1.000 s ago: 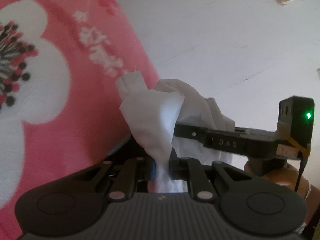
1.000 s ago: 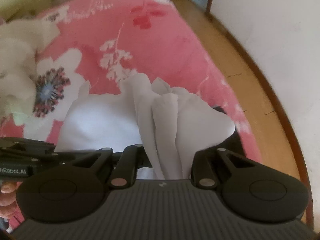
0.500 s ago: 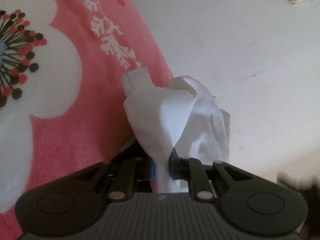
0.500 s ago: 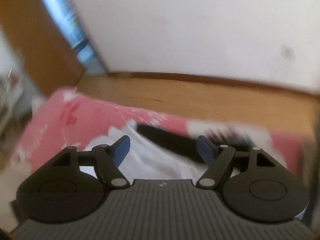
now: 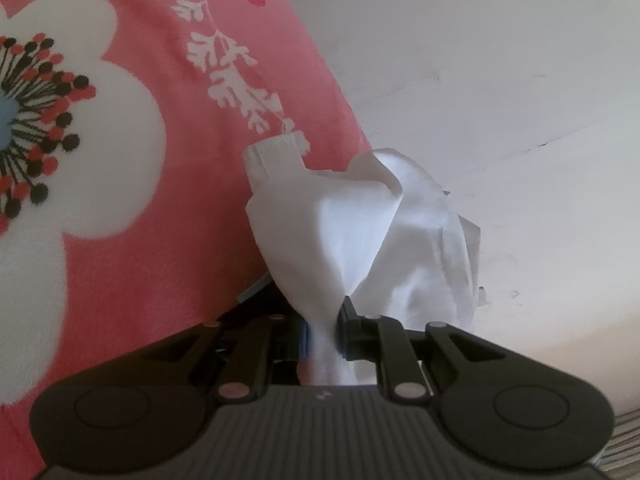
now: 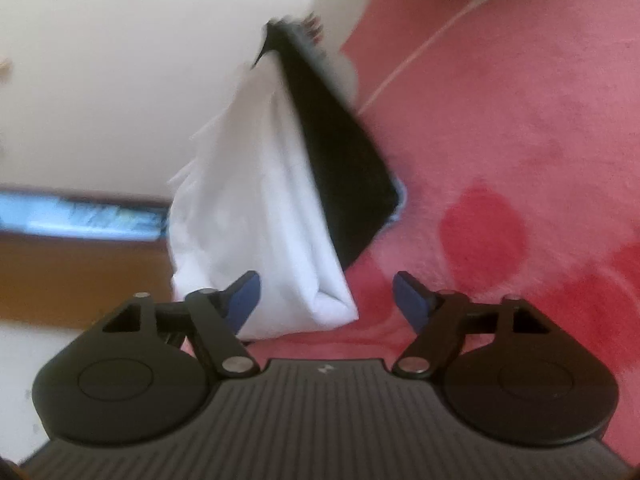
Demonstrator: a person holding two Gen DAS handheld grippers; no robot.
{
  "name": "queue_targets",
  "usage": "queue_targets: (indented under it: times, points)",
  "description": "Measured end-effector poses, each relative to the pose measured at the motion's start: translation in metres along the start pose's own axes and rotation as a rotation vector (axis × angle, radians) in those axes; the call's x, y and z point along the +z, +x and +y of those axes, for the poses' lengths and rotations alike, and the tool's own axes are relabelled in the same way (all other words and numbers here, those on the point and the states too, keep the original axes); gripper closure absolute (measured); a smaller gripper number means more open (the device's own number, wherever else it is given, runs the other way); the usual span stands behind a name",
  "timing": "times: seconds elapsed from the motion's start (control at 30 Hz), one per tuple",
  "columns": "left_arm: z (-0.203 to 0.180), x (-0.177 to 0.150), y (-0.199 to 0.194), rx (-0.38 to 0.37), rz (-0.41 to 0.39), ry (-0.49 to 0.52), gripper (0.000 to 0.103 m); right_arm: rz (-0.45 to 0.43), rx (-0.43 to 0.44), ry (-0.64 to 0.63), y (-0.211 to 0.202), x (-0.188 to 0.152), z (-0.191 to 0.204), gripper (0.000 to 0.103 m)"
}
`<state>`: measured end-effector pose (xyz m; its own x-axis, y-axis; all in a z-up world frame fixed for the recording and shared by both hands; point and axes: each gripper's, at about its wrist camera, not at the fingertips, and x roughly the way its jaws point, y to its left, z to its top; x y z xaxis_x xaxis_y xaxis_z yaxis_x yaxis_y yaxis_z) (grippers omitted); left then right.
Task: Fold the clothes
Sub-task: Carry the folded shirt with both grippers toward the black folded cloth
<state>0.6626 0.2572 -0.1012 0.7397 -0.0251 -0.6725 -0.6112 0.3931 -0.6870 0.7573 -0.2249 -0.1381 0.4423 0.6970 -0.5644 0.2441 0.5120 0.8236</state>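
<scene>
The left gripper (image 5: pixel 324 330) clenches a bunched white garment (image 5: pixel 352 232) above the pink floral blanket (image 5: pixel 120 184). The right gripper (image 6: pixel 326 296) has just been opening; its jaws stand released, nothing pinched between them.

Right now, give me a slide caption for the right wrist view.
Right gripper, jaws just opened wide and empty, faces the hanging white garment with a black panel, beside the pink floral blanket.

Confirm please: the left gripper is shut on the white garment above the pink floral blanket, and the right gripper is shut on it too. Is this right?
Not quite. The left gripper is shut on the white garment above the pink floral blanket, but the right wrist view shows the right gripper open; its jaws have just been opening, pads clear of the cloth.
</scene>
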Motion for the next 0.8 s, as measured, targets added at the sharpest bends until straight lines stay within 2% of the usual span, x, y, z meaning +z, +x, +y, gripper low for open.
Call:
queue_targets:
  times: [0.17, 0.23, 0.4, 0.47, 0.53, 0.57, 0.6, 0.7, 0.8]
  points:
    - [-0.001, -0.001, 0.0, 0.022, -0.001, -0.041, 0.088, 0.015, 0.049, -0.009, 0.004, -0.005, -0.003, 0.024]
    - [-0.002, -0.001, 0.0, 0.031, -0.001, -0.061, 0.088, 0.029, 0.055, 0.002, 0.004, -0.007, -0.003, 0.028]
    - [-0.005, 0.001, 0.001, 0.06, 0.014, -0.105, 0.088, 0.086, 0.049, 0.014, 0.011, -0.012, 0.001, 0.052]
    - [-0.008, 0.001, 0.001, 0.075, 0.016, -0.103, 0.088, 0.104, 0.047, 0.03, 0.013, -0.017, 0.001, 0.057]
    - [-0.011, 0.0, 0.001, 0.09, 0.016, -0.101, 0.089, 0.105, 0.047, 0.058, 0.012, -0.022, -0.001, 0.068]
    - [-0.013, -0.001, 0.0, 0.095, 0.015, -0.101, 0.089, 0.105, 0.047, 0.071, 0.011, -0.024, -0.002, 0.079]
    - [-0.014, -0.002, -0.001, 0.099, 0.012, -0.1, 0.09, 0.106, 0.048, 0.085, 0.011, -0.026, -0.003, 0.083]
    - [-0.017, -0.006, -0.006, 0.09, 0.0, -0.109, 0.091, 0.079, 0.027, 0.022, -0.002, -0.028, 0.014, 0.089]
    - [-0.019, -0.004, -0.006, 0.048, -0.003, -0.135, 0.091, 0.052, 0.006, -0.087, -0.012, -0.012, 0.041, 0.09]
